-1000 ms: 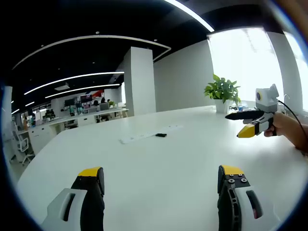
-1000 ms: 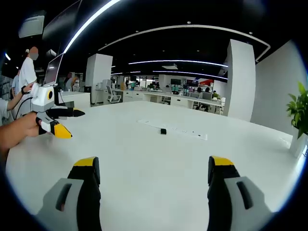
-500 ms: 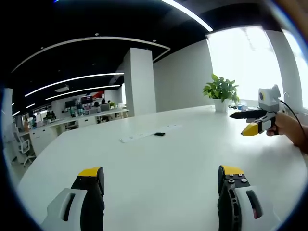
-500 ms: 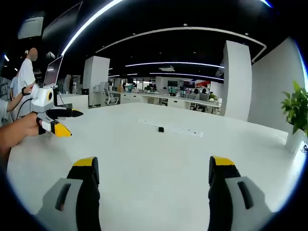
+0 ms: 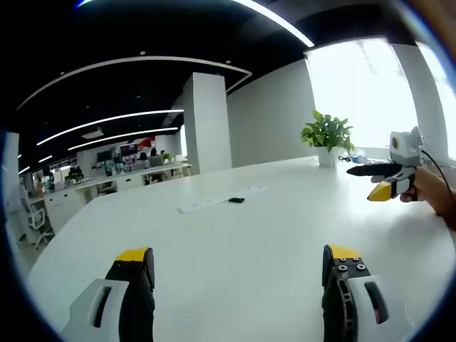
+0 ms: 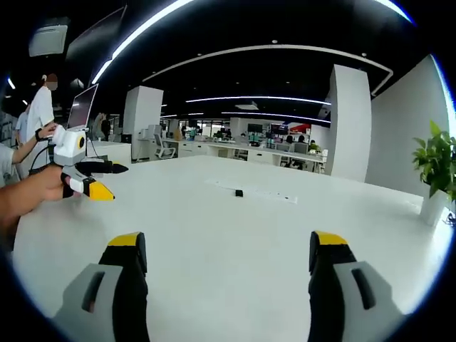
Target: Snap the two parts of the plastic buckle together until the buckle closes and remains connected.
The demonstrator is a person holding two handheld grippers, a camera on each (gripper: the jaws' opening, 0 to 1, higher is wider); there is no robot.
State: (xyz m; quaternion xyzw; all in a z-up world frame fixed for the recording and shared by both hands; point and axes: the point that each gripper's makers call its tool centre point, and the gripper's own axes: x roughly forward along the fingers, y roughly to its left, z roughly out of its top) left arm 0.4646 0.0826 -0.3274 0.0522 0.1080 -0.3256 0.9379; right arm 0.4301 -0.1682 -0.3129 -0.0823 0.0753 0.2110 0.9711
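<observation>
Monitor (image 6: 80, 107) behind left tongs (image 6: 104, 179), right gripper view

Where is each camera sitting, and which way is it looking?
Left gripper view: rides on the left gripper, looking across the white table toward a small black buckle piece and a green potted plant; its jaws stand apart, and the right gripper enters from the right.
Right gripper view: rides on the right gripper, facing the office; a hand holds the left gripper.
Shared: table, buckle piece, plant.

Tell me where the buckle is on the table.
The small black buckle lies far out mid-table on a pale strip, ahead of both open grippers; right gripper view shows it centrally too.
</observation>
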